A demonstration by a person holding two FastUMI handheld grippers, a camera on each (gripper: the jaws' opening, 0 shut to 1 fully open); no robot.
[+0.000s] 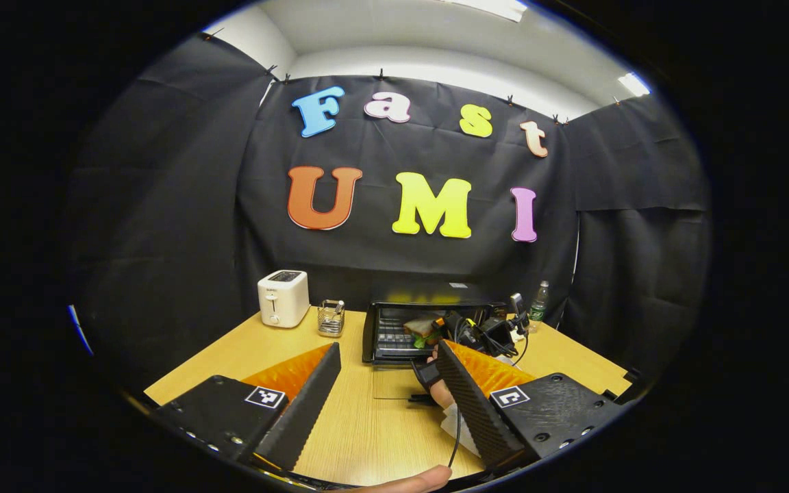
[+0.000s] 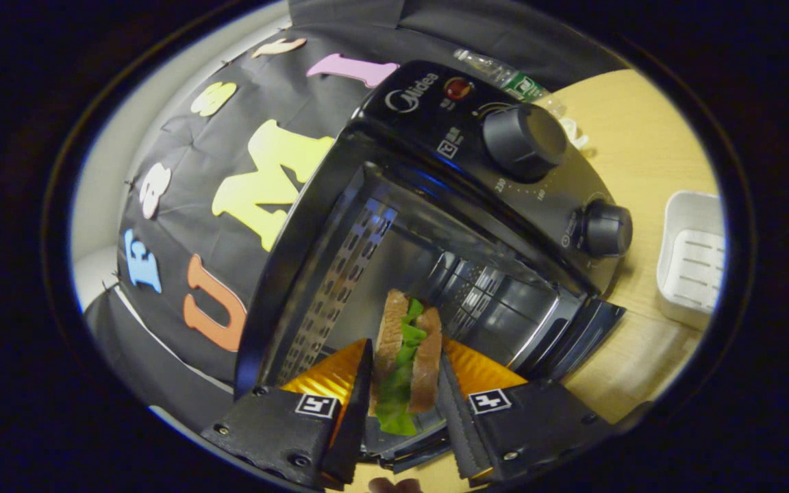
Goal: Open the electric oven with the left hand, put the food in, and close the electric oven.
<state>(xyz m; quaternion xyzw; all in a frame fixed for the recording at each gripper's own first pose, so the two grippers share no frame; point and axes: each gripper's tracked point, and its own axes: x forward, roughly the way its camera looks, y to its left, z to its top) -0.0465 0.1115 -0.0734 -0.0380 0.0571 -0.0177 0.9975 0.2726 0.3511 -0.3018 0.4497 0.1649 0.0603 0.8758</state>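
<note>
Right hand-held gripper (image 2: pixel 405 383) clamps the sandwich (image 2: pixel 408 356) on edge, at the open oven (image 2: pixel 435 205) mouth, cavity straight ahead. Left hand-held gripper (image 1: pixel 387 397) hangs wide open, empty, farther back over the desk (image 1: pixel 360 418).

White toaster (image 1: pixel 283 298) on wooden table (image 1: pixel 360 424), at 10 o'clock of left gripper view; glass holder (image 1: pixel 331 318) just beside it at its 3 o'clock. Bottle (image 1: pixel 539 302) upright by far right wall. White tray (image 2: pixel 692 259) at 3 o'clock of right gripper view.
</note>
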